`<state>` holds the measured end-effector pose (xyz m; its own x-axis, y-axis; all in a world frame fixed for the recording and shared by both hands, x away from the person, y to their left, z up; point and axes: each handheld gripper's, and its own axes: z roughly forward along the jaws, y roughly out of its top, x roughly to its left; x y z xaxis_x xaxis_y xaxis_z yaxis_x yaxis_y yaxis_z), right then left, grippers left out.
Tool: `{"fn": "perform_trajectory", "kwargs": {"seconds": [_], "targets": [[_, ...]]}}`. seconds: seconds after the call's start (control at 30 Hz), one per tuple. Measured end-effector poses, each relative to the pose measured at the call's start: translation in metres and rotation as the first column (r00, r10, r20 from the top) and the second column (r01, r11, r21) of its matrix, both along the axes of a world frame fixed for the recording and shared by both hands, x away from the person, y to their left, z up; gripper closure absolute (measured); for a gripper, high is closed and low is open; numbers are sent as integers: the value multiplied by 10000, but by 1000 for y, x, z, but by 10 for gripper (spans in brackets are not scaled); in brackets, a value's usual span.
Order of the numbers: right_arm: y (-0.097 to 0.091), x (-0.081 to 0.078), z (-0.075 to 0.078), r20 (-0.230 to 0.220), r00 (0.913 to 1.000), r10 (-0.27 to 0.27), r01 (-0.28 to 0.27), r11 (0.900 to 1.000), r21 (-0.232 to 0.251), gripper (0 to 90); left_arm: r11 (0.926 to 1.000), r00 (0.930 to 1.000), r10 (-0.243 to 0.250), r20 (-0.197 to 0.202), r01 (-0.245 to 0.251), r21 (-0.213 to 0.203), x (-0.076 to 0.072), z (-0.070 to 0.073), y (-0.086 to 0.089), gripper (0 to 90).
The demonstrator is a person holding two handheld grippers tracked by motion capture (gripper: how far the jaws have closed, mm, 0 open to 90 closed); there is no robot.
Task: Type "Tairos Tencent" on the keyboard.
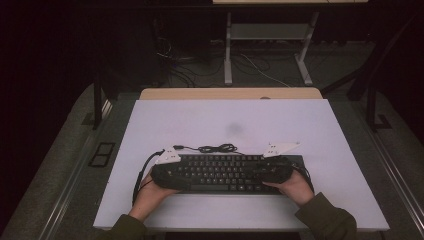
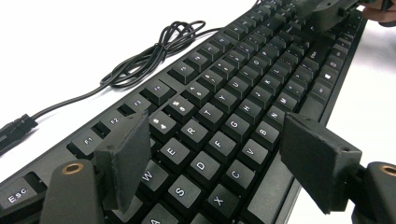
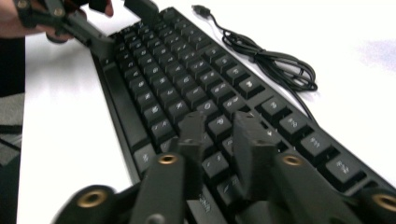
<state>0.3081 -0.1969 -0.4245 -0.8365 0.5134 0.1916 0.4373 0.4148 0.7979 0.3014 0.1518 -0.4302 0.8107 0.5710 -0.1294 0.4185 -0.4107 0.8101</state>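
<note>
A black keyboard [image 1: 220, 172] with white legends on its keycaps is seen under both claws, its frame black as well. The left claw [image 2: 215, 158] is matt black, with brass-coloured rings set into its arms; the right claw [image 3: 217, 140] is coloured alike, black with the same brass-coloured rings. A pale grey plate [image 1: 169, 156] is carried on top of the left claw, and a matching plate [image 1: 280, 148] on the right. Beyond the claws a black cable [image 2: 149, 56] is coiled on the white surface [image 1: 200, 120], on which a faint grey smudge [image 1: 235, 129] is marked. Olive-green sleeves [image 1: 327, 220] are worn behind the claws.
</note>
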Motion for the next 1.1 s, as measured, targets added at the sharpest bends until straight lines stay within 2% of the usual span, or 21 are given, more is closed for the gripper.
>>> {"fn": "perform_trajectory", "kwargs": {"seconds": [0.17, 0.23, 0.6, 0.97, 1.1], "targets": [[-7, -6, 1, -60, 9996, 264, -265, 9995, -163, 884, 10000, 10000, 5, -9, -5, -40, 0, 0, -1, 239], [-9, -8, -1, -97, 9994, 346, -349, 9990, -278, 892, 10000, 10000, 16, -29, -16, -40, 0, 0, -1, 239], [-15, -13, -10, -246, 9985, 498, -520, 9936, -1000, 892, 10000, 10000, -34, -4, 34, -80, 2, 1, -5, 239], [-12, -13, -15, -272, 9980, 575, -604, 9902, -1261, 892, 9997, 10000, -14, -53, 13, -242, 7, 4, -8, 239], [-13, -12, -15, -320, 9979, 566, -601, 9908, -1214, 892, 9994, 10000, 20, -48, -21, -339, 11, 6, -9, 239]]}}
